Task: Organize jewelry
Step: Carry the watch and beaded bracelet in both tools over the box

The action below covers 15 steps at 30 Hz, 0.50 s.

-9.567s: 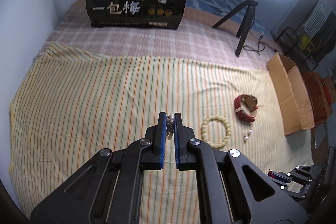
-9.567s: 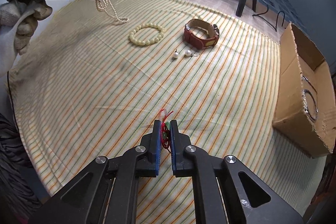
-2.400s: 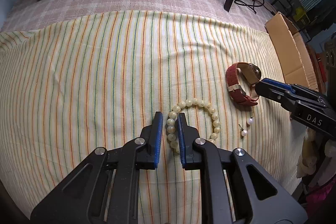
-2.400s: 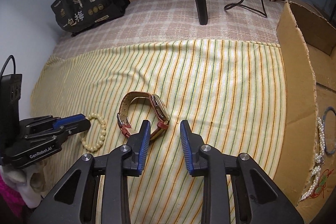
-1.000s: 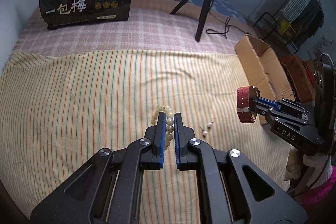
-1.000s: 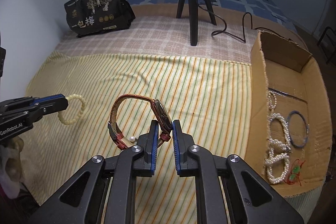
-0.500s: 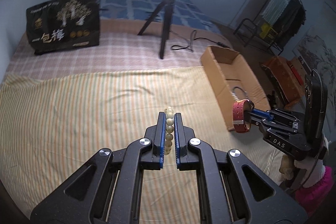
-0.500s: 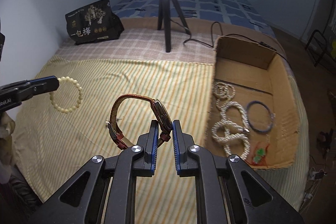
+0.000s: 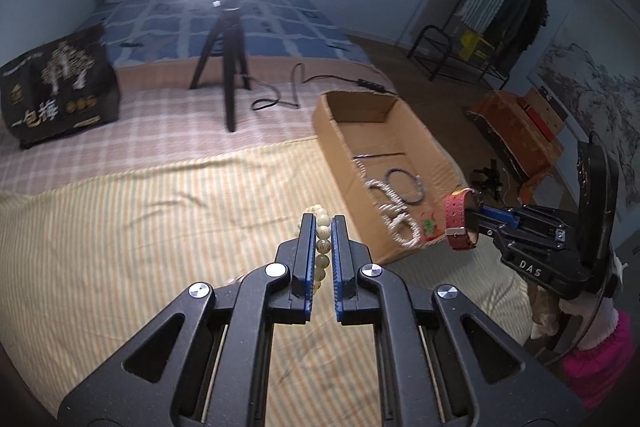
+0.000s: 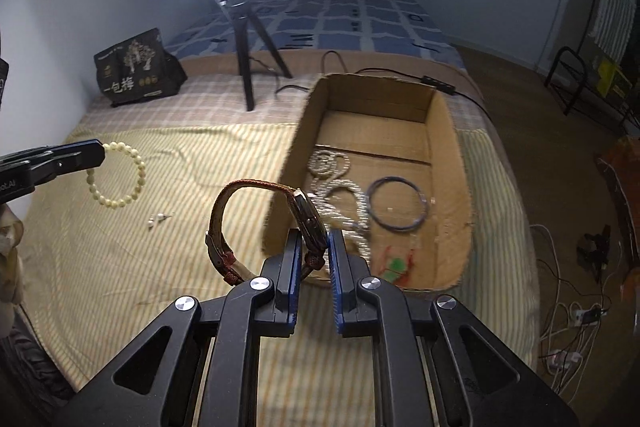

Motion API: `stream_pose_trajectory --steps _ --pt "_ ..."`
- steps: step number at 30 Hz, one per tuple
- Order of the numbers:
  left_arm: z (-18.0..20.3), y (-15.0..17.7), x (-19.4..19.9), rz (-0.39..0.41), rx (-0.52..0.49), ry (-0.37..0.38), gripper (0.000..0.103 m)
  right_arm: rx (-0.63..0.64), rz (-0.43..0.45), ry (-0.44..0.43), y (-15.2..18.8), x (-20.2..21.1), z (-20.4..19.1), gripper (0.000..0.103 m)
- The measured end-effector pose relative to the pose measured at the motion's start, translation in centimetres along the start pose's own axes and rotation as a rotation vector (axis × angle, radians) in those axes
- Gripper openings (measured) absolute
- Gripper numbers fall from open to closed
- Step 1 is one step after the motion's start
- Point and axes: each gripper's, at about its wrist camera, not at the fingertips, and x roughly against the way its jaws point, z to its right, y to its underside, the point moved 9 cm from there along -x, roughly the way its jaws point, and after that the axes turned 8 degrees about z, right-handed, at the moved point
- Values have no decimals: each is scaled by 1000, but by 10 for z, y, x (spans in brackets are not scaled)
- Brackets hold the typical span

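My left gripper (image 9: pixel 320 223) is shut on a cream bead bracelet (image 9: pixel 322 239), held in the air over the striped cloth; the same bracelet (image 10: pixel 120 183) hangs from that gripper (image 10: pixel 98 153) at the left of the right wrist view. My right gripper (image 10: pixel 314 239) is shut on a red-strap wristwatch (image 10: pixel 240 223), raised at the near left corner of the cardboard box (image 10: pixel 448 131). From the left wrist camera, the watch (image 9: pixel 458 219) and right gripper (image 9: pixel 478 213) hover by the box's (image 9: pixel 340 147) near end. Pearl strands (image 10: pixel 340 195), a blue bangle (image 10: pixel 396 203) and a red-green trinket (image 10: pixel 394 263) lie inside the box.
A pair of pearl earrings (image 10: pixel 158 219) lies on the yellow striped cloth (image 10: pixel 120 267). A ring light on a tripod (image 10: pixel 248 67) and a black printed bag (image 10: pixel 136 75) stand on the checked blanket behind. Cables trail on the floor at right (image 10: pixel 568 327).
Both grippers have lifted and swung toward the cardboard box, each carrying its piece. The box now sits closer and more central in both views.
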Motion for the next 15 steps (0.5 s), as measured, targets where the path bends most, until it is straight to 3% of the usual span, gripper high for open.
stream_pose_trajectory --steps 15 --pt "62 -42 -59 13 -67 57 5 -19 11 70 1 1 56 11"
